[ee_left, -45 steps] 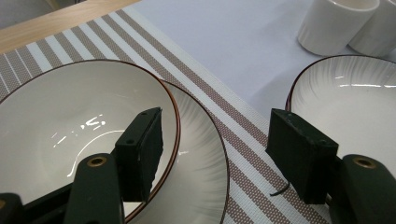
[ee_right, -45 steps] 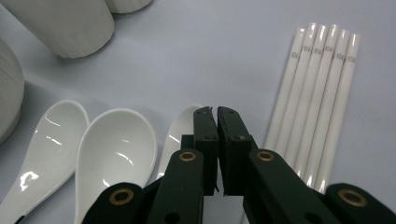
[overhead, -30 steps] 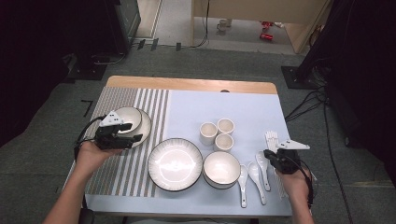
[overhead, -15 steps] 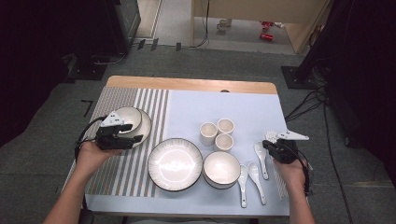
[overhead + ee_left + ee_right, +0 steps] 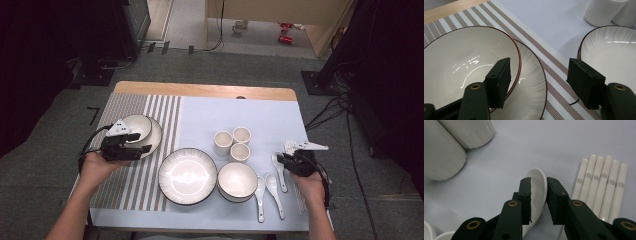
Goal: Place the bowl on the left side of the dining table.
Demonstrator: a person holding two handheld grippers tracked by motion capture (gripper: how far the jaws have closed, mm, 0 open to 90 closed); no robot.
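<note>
**Right jaws easing off the spoon, left jaws waiting at the bowl**

I start with the desk: a striped mat on its left, a pale blue mat across the rest. My left gripper sits over the bowl that rests in a plate. Its jaws stand well apart and grip nothing; one jaw hangs inside the bowl's rim, the other out over the stripes, so the rim lies between them.

On the right, my right gripper straddles a white ceramic spoon. Its jaws have just been opening, and I see a slim gap on each side of the spoon, so I judge it released and lying on the blue mat. The spoon's long axis runs along the jaws, its bowl end pointing away from me. White chopsticks lie parallel, just beside it, further right.
</note>
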